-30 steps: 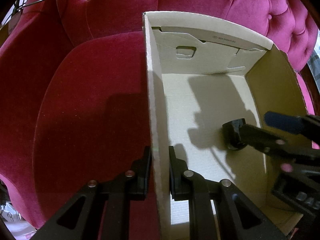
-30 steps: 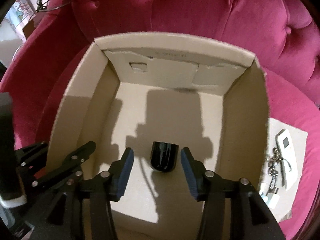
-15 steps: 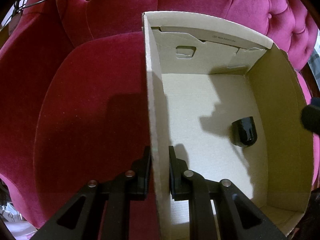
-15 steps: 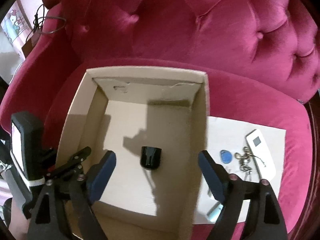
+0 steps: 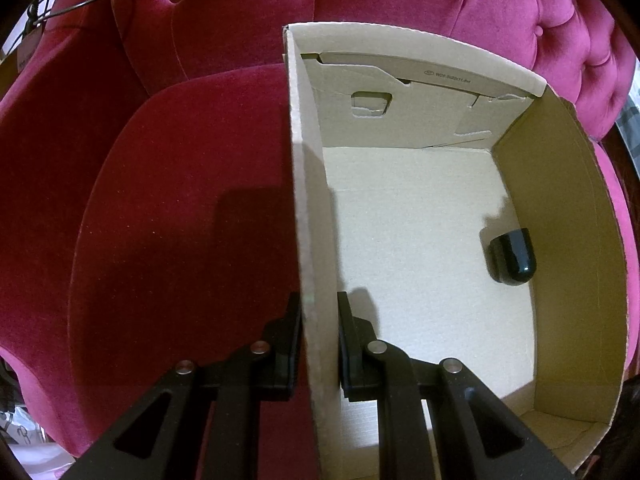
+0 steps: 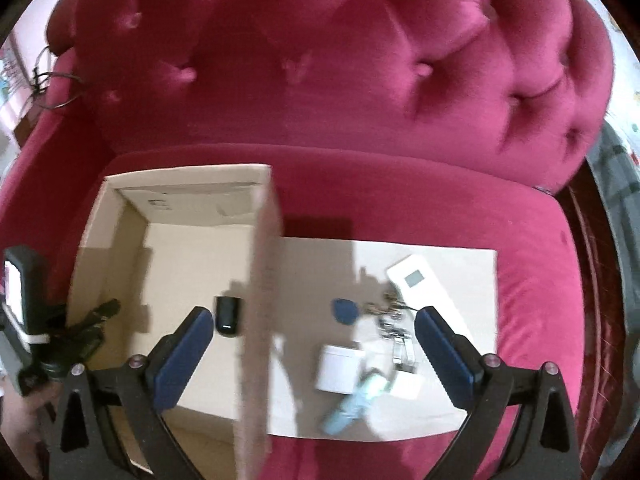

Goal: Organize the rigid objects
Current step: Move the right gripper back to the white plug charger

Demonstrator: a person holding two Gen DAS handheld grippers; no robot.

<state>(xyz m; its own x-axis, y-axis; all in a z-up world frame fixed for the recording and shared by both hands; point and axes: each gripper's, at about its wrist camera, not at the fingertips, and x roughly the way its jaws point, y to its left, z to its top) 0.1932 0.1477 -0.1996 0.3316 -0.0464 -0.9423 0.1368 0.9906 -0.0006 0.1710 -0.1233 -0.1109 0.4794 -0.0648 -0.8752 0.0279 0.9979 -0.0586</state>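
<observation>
An open cardboard box [image 5: 312, 208] stands on a red velvet sofa. My left gripper [image 5: 318, 340] is shut on the box's left wall. A small black object [image 5: 512, 256] lies on the box floor by the right wall; it also shows in the right wrist view [image 6: 228, 315]. My right gripper [image 6: 312, 340] is open wide and empty, high above the box's right wall [image 6: 260, 300]. On a cardboard sheet [image 6: 460, 344] right of the box lie a white remote [image 6: 420, 284], a blue key fob [image 6: 345, 310], keys [image 6: 394, 320], a white square box [image 6: 338, 368] and a pale blue tube [image 6: 356, 404].
The tufted sofa back [image 6: 360, 72] rises behind everything. The sofa seat [image 5: 180, 240] lies left of the box. A wire hanger [image 5: 68, 0] hangs at the far left. My left gripper and its handle show in the right wrist view [image 6: 60, 332].
My right gripper has let go of the black object, risen out of the box and swung right over the sheet of items. My left gripper has kept its hold.
</observation>
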